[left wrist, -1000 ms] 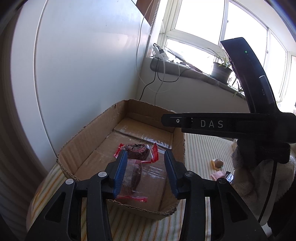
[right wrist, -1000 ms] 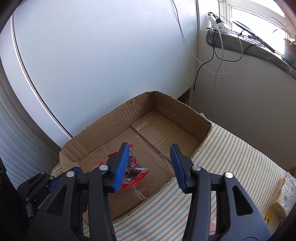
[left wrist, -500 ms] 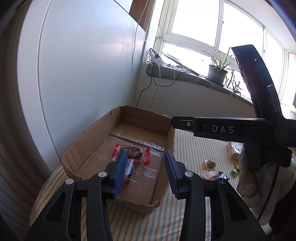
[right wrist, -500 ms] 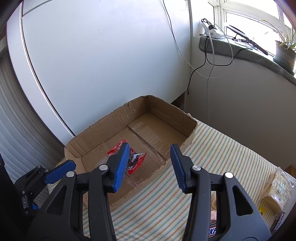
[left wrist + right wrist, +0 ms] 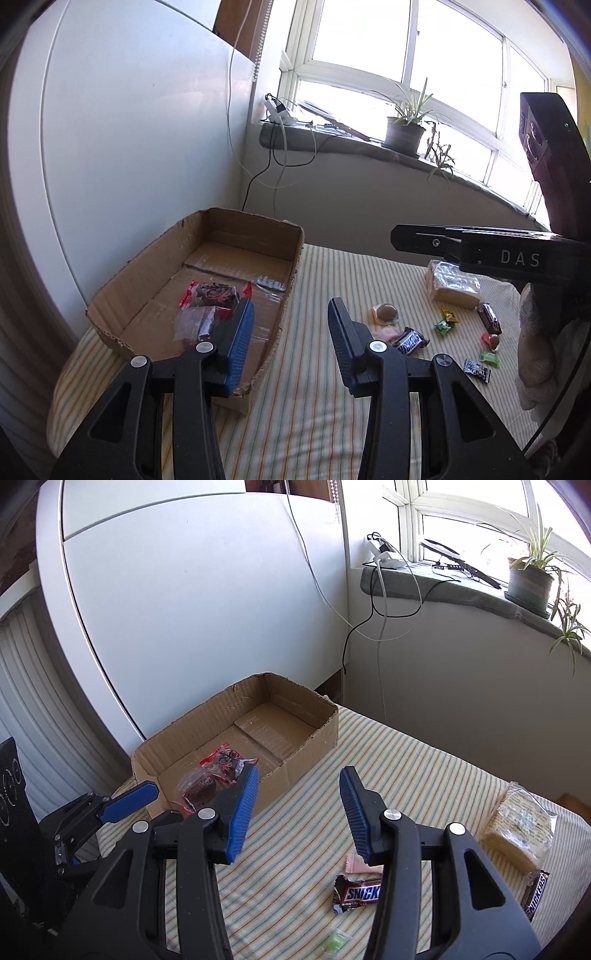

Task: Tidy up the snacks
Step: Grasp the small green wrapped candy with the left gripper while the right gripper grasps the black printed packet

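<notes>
Both tongs, left (image 5: 290,334) and right (image 5: 299,808), stand part-open and empty. Two red-edged snack bags (image 5: 208,295) lie in the cardboard box (image 5: 314,746). Next pick, probably the Snickers bar (image 5: 356,893) on the striped, perhaps cloth-covered, tabletop (image 5: 406,760).

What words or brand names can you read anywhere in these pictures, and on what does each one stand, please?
"DAS": black body of the right gripper.
"SNICKERS": small chocolate bar on the striped cloth.
"SNICKERS": second chocolate bar, at the right edge.
Print on the other candy wrappers and the cracker pack: too small to read.
</notes>
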Tool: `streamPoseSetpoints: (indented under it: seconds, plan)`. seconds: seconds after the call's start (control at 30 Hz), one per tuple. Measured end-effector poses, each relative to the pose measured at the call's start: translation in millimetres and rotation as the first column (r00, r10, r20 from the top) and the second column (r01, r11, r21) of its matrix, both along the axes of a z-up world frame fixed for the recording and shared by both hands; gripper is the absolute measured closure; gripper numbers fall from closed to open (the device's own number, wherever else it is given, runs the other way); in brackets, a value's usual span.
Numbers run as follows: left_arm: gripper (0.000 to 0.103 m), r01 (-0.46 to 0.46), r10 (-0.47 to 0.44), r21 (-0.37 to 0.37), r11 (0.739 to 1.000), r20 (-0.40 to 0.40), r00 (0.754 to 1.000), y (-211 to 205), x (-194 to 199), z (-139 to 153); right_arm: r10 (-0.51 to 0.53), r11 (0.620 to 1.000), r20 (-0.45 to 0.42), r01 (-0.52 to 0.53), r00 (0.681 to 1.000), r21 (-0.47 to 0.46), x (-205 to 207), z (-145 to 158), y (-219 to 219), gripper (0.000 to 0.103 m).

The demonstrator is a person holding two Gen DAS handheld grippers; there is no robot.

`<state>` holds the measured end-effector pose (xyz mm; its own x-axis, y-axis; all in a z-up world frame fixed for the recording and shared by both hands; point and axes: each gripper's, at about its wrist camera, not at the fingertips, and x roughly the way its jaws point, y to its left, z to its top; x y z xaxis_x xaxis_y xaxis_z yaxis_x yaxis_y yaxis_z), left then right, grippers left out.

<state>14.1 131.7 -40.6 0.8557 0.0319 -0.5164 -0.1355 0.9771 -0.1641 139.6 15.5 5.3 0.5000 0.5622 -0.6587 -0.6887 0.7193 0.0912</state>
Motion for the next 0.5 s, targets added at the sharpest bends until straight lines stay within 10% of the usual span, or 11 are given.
streamPoseSetpoints:
  seconds: [0.5]
  plan:
    - [0.063, 0.211, -0.217, -0.068, 0.975, -0.099, 0.971, -66, 24, -28, -0.210, 0.975, -0.006, 0.209, 0.978, -0.080, -15, -20, -162, 0.043]
